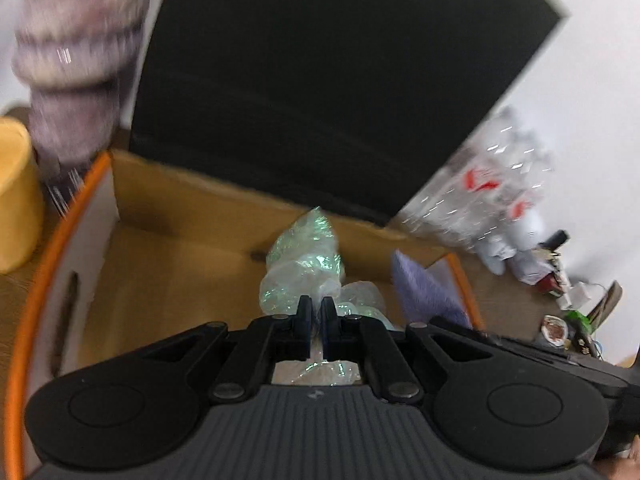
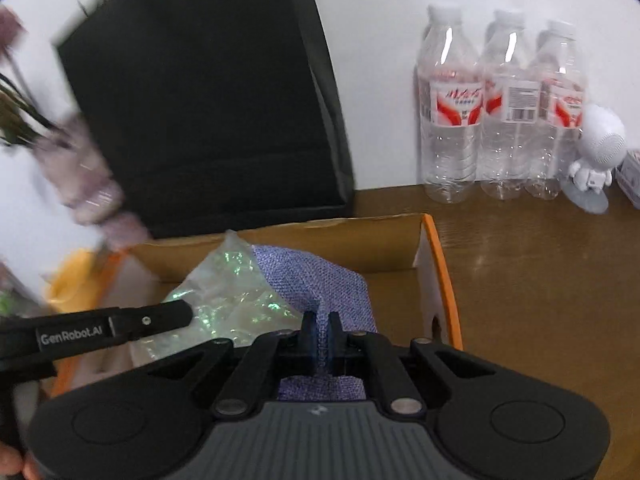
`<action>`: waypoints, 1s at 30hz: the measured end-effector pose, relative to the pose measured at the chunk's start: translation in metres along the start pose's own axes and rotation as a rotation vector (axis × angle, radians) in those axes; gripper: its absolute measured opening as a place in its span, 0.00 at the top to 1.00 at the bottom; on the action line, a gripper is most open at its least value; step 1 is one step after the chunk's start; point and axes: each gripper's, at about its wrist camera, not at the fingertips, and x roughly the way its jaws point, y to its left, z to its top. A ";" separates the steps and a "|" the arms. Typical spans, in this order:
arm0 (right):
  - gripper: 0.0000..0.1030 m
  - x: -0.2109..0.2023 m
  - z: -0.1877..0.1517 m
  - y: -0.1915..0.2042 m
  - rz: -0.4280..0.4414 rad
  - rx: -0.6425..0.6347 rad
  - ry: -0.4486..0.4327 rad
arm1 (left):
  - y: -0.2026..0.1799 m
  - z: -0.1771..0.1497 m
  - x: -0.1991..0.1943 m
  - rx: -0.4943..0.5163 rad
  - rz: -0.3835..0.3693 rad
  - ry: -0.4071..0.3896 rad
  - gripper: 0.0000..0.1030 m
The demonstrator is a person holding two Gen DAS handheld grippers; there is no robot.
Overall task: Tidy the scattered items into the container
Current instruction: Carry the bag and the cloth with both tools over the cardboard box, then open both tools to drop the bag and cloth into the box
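Hovering over the cardboard box [image 2: 360, 236], the left gripper [image 1: 317, 308] pinches an iridescent plastic bag [image 1: 304, 256], the right gripper [image 2: 321, 324] purple cloth [image 2: 320, 280]; crowded together, either could snag on release.

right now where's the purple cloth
In the right wrist view the purple cloth hangs over the cardboard box, pinched by the right gripper, beside the iridescent plastic bag.

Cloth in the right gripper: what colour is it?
Purple cloth, clearest in the right wrist view.
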 end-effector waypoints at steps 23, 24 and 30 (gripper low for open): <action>0.23 -0.114 -0.032 0.030 -0.061 -0.038 0.111 | -0.030 -0.048 -0.130 0.089 0.103 0.055 0.17; 0.23 -0.125 -0.037 0.031 -0.059 -0.039 0.115 | -0.033 -0.057 -0.136 0.104 0.113 0.068 0.17; 0.22 -0.187 -0.074 0.040 -0.045 -0.051 0.136 | -0.048 -0.102 -0.191 0.160 0.181 0.070 0.06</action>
